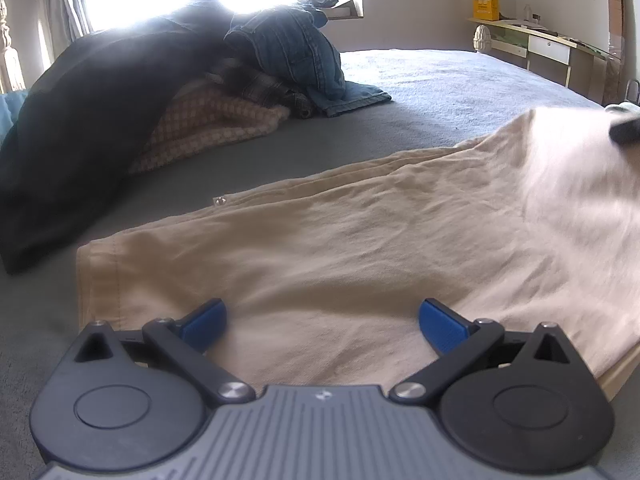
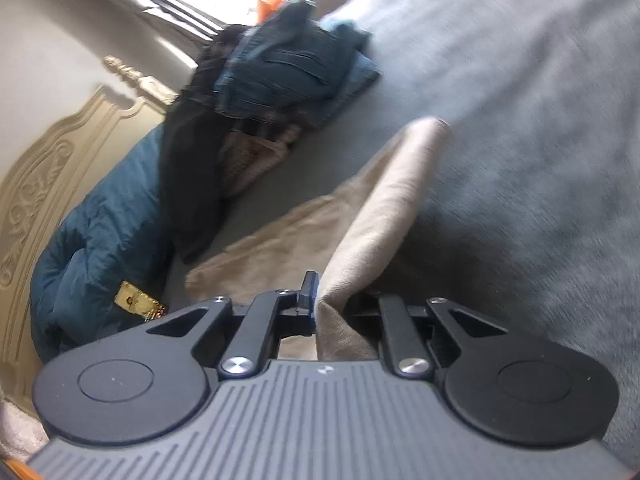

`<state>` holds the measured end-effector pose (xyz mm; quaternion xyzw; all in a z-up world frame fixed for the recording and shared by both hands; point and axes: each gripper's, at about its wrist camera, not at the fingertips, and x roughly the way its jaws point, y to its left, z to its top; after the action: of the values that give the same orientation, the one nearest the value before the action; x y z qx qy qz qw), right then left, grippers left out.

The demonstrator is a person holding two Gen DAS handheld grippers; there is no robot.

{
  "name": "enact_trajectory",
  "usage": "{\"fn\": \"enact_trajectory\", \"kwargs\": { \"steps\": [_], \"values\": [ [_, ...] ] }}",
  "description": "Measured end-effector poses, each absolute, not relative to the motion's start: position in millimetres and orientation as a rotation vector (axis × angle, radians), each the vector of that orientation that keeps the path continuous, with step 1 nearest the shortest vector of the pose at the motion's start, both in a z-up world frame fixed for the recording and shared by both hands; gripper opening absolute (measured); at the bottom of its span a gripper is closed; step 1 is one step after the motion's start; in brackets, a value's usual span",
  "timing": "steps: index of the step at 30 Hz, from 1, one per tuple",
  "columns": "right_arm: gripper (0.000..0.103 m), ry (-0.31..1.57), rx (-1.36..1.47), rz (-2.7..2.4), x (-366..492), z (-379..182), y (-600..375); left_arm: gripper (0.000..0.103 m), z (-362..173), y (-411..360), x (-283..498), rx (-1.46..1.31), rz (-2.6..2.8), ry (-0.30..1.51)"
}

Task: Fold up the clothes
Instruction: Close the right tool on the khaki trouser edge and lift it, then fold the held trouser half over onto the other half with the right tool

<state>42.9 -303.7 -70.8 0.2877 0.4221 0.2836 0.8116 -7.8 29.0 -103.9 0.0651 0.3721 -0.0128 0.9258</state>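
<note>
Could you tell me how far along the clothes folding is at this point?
Early on: no folded garment shows in either view. In hand: the right claw is shut on one end of the beige trousers, raising it off the grey bed cover, while the left claw sits open over the other end. Left: finishing these trousers, then the pile with the jeans, a dark garment and a checked cloth.

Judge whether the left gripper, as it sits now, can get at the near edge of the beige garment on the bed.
Probably yes. The left gripper has its jaws open directly over the beige garment, and nothing lies between them and the cloth.
</note>
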Motion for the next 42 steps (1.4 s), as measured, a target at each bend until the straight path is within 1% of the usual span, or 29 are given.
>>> {"fn": "enact_trajectory", "kwargs": {
  "steps": [13, 21, 30, 37, 42],
  "values": [
    [0.009, 0.869, 0.446, 0.768, 49, 2, -239, 0.103, -105, 29, -9, 0.142, -0.035, 0.753],
    [0.009, 0.909, 0.342, 0.869, 51, 36, -183, 0.103, -106, 30, -11, 0.133, -0.041, 0.742],
    [0.009, 0.987, 0.353, 0.885, 69, 53, -141, 0.103, -107, 32, -16, 0.129, -0.055, 0.712],
    [0.007, 1.039, 0.337, 0.888, 76, 48, -111, 0.102, -104, 36, -22, 0.121, -0.074, 0.706],
    [0.007, 1.059, 0.356, 0.909, 80, 40, -92, 0.102, -87, 68, -39, 0.025, -0.073, 0.679]
  ]
}}
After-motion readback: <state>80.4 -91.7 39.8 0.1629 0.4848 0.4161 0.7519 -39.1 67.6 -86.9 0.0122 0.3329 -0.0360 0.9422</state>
